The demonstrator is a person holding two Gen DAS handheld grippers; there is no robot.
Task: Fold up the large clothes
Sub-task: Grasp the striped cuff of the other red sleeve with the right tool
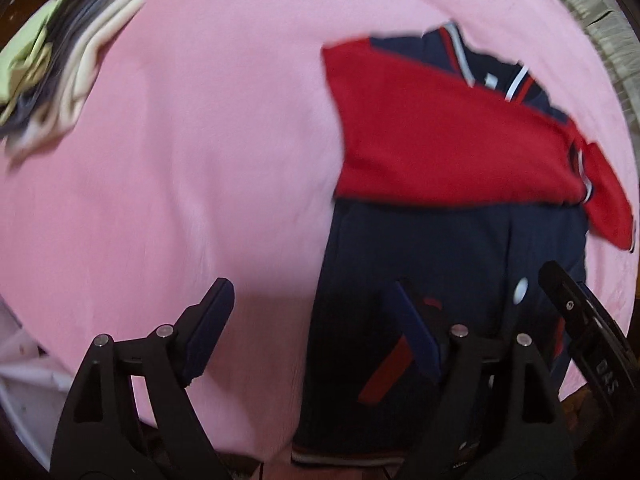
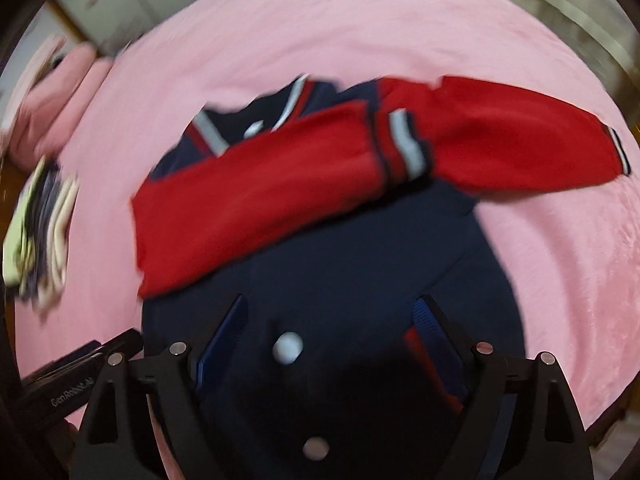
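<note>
Jaws are gaping on both sides: left gripper (image 1: 312, 332) and right gripper (image 2: 332, 340) are hovering empty over the navy, red-sleeved snap-button jacket (image 2: 340, 272). It's lying on the pink fleece blanket (image 1: 192, 140), sleeves crossing its chest.

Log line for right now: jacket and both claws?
jacket: flat on pink cover, red sleeves folded across | left claw: open, empty | right claw: open, empty, above jacket
</note>
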